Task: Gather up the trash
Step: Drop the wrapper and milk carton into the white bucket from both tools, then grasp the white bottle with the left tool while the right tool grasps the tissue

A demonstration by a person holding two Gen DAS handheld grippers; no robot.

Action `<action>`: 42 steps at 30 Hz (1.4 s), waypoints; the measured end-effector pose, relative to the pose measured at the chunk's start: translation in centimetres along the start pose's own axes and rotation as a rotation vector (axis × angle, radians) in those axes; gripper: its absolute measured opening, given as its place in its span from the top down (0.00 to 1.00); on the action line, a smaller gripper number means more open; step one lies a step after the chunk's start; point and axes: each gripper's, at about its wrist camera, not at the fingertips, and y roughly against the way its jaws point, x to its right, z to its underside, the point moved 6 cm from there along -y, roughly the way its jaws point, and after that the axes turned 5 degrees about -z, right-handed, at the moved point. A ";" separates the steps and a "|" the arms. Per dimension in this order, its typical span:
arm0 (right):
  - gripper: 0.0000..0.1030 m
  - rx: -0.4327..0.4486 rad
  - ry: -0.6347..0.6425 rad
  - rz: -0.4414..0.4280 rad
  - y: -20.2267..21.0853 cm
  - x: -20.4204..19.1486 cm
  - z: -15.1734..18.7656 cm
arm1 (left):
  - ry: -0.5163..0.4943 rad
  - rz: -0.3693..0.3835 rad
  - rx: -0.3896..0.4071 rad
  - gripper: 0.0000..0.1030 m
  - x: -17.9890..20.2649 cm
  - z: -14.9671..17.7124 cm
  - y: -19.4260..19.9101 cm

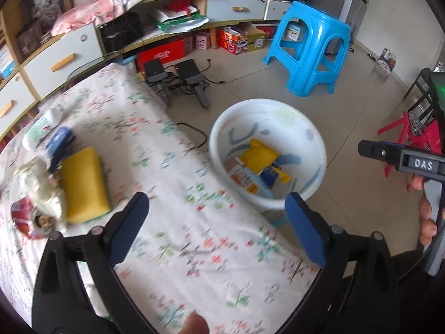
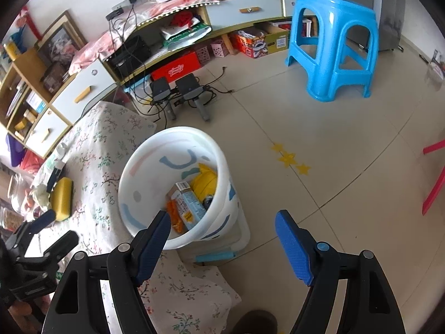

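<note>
A white bucket (image 1: 219, 128) stands on the floor beside the flower-cloth table (image 1: 172, 172). In it lie a yellow wrapper (image 1: 258, 153), a small carton (image 2: 189, 203) and an orange packet (image 2: 173, 214). My left gripper (image 1: 215, 203) hangs open over the table's edge near the bucket, with nothing between its fingers. My right gripper (image 2: 222, 217) is open and empty above the bucket's (image 2: 130, 167) near rim. On the table's left lie a yellow sponge (image 1: 83, 183), a crumpled tissue (image 1: 41, 183), a red can (image 1: 22, 214), a blue object (image 1: 59, 142) and a white tube (image 1: 41, 128).
A blue plastic stool (image 1: 311, 47) stands on the tiled floor beyond the bucket. Two dark devices with cables (image 1: 178, 80) lie by the low cabinet (image 1: 64, 61). A red chair (image 1: 403, 136) is at the right. The bucket rests on a low plastic box (image 2: 219, 253).
</note>
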 end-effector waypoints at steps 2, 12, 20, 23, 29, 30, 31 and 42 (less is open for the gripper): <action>0.23 -0.002 0.015 0.004 0.0 -0.7 0.2 | 0.006 -0.013 0.001 0.01 -0.9 0.6 0.7; 0.07 -0.002 0.181 0.033 -0.5 -5.9 2.8 | 0.113 -0.079 -0.067 0.01 -7.7 6.5 2.6; 0.00 -0.033 0.284 0.010 -1.2 -9.5 4.9 | 0.212 -0.099 -0.128 0.01 -11.8 10.7 3.1; 0.00 -0.040 0.306 0.004 -1.4 -10.5 5.3 | 0.248 -0.069 -0.170 0.01 -12.1 12.1 2.7; 0.00 -0.059 0.316 -0.004 -2.0 -11.8 5.6 | 0.272 -0.037 -0.193 0.03 -11.9 13.5 2.9; 0.00 -0.060 0.318 -0.004 -2.1 -12.0 5.7 | 0.279 -0.028 -0.192 0.04 -11.9 13.6 3.0; 0.00 -0.061 0.319 -0.004 -2.1 -12.1 5.7 | 0.287 -0.015 -0.193 0.08 -11.9 13.7 3.1; 0.00 -0.076 0.333 -0.008 -2.9 -13.8 6.0 | 0.317 0.111 -0.221 0.63 -11.1 13.9 1.9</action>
